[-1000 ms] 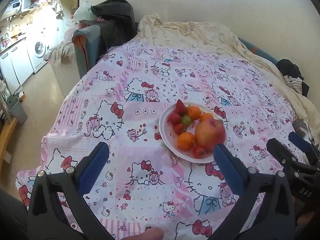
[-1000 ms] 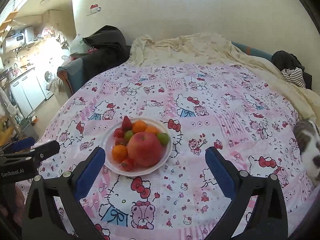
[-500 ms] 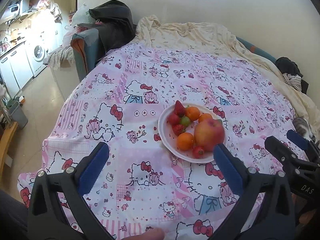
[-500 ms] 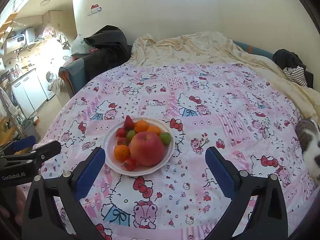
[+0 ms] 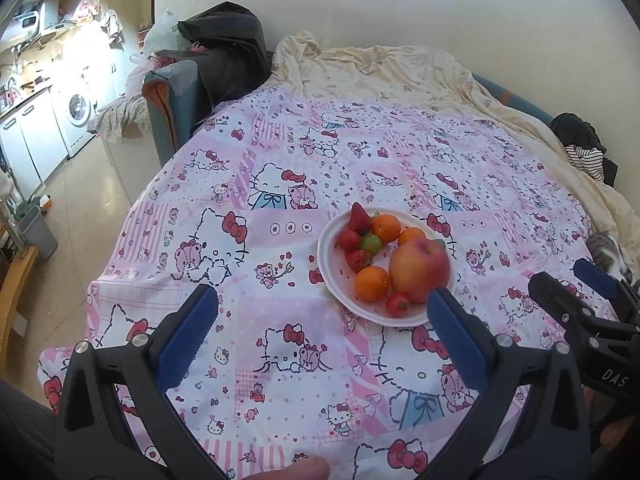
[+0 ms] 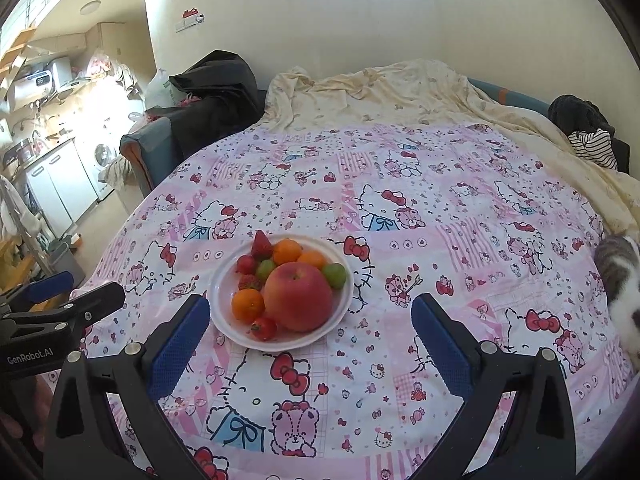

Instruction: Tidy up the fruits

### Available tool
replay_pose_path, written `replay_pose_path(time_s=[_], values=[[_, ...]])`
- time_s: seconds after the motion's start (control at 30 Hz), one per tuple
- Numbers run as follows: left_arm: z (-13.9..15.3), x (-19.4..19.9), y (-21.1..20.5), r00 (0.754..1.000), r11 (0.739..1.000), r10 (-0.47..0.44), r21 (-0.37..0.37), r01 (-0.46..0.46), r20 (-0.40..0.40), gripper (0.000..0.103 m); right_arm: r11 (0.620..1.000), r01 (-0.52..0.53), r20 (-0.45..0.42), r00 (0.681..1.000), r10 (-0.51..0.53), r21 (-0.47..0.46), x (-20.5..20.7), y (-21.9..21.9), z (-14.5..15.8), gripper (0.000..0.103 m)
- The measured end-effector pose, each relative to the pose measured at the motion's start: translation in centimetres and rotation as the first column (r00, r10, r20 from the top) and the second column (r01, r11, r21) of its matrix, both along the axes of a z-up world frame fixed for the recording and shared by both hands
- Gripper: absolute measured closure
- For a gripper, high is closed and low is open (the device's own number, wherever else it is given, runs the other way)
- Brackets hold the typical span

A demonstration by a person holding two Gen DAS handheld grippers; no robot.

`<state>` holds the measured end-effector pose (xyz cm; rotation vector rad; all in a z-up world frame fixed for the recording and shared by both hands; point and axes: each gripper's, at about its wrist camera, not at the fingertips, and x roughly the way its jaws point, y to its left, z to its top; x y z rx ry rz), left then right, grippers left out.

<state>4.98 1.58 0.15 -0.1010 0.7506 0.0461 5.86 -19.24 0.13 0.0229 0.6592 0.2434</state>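
A white plate (image 5: 326, 268) (image 6: 344, 308) sits on the pink cartoon-print cloth and holds a big red apple (image 5: 419, 270) (image 6: 298, 296), small oranges (image 5: 372, 284) (image 6: 248, 305), strawberries (image 5: 359, 218) (image 6: 261, 245), green grapes (image 6: 334, 274) and a cherry tomato (image 6: 263, 328). My left gripper (image 5: 322, 320) hovers open near the plate's near-left side, nothing between its blue pads. My right gripper (image 6: 310, 330) is open too, low over the plate's near right. Each gripper shows at the edge of the other's view.
A grey-and-white cat (image 6: 620, 280) lies at the cloth's right edge. A cream sheet (image 6: 392, 92) covers the far side, with dark clothes (image 6: 216, 76) on a chair at left and striped clothing (image 6: 592, 148) at right. A kitchen area lies far left.
Both grippers have risen and drawn slightly nearer the plate; the plate sits a little lower and larger in each view. Both stay open.
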Motion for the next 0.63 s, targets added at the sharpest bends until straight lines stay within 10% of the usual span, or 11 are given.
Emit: replay_pose_path(time_s=[0.63], values=[[0.19, -0.07, 0.2, 1.0, 1.0, -0.005, -0.001, 0.005, -0.003, 0.0, 1.0, -0.001, -0.002, 1.0, 0.001, 0.002, -0.02, 0.03, 0.03, 0.0]])
